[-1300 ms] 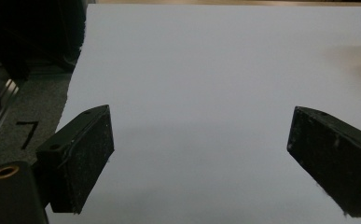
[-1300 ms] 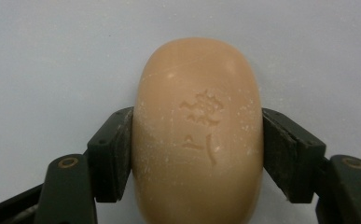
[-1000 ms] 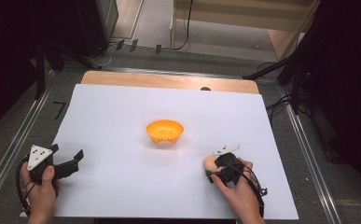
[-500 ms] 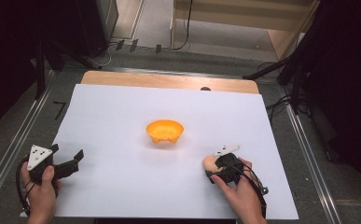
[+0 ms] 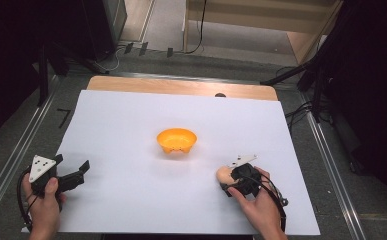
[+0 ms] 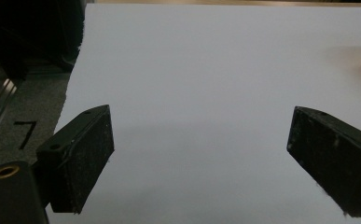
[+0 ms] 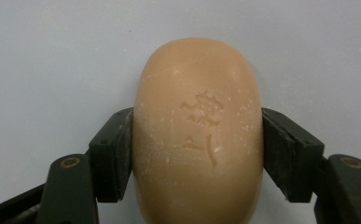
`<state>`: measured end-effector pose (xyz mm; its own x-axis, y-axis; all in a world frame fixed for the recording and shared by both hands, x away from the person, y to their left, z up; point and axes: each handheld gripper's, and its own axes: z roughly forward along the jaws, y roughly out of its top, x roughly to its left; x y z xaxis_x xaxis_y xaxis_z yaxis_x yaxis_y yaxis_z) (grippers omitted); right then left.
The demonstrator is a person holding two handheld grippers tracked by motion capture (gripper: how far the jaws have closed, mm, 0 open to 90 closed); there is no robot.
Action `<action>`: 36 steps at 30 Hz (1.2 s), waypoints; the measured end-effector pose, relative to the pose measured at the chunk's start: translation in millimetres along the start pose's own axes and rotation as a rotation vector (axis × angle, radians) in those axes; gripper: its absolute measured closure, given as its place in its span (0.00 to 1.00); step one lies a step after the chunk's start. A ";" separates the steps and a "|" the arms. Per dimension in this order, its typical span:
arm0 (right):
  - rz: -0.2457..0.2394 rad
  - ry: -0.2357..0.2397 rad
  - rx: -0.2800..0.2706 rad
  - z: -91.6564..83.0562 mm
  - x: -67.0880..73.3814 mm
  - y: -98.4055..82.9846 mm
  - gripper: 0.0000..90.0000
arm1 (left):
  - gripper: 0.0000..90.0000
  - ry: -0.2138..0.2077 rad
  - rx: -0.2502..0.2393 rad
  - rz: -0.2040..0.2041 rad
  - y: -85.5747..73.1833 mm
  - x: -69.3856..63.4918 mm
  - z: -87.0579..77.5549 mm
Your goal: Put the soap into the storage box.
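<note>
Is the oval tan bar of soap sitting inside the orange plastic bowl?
No, the oval tan bar of soap is clamped between the right gripper's black jaws, apart from the orange plastic bowl.

White sheet (image 5: 146,210) on wood table (image 5: 181,86), black marker "7" on floor (image 5: 63,117).

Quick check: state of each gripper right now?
Left gripper: open, jaws wide apart, nothing between them.
Right gripper: shut on the soap bar.

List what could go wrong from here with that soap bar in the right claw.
The soap bar is rounded and smooth, pinched only at its sides by the right claw, so it might squirt out. Dropped into the small orange bowl, it could tip or slide it on the white sheet.
</note>
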<state>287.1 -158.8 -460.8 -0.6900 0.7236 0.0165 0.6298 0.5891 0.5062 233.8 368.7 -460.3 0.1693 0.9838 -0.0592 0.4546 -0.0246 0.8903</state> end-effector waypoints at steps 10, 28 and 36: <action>-0.099 0.068 -0.004 -1.6 -9.7 7.0 0.37 | 0.09 0.003 -0.001 -0.002 -0.1 0.0 0.0; -0.219 0.102 -0.060 -5.3 -19.3 37.4 0.37 | 0.09 0.003 -0.005 -0.002 -0.4 0.1 -0.2; -0.263 0.109 -0.075 -2.3 -24.1 47.0 0.37 | 0.09 0.002 -0.005 -0.001 -0.3 0.0 -0.3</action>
<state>332.6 -149.4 -435.4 -0.8628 0.5044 -0.0329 0.3993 0.7202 0.5674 233.5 368.7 -460.5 0.1666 0.9842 -0.0592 0.4509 -0.0227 0.8923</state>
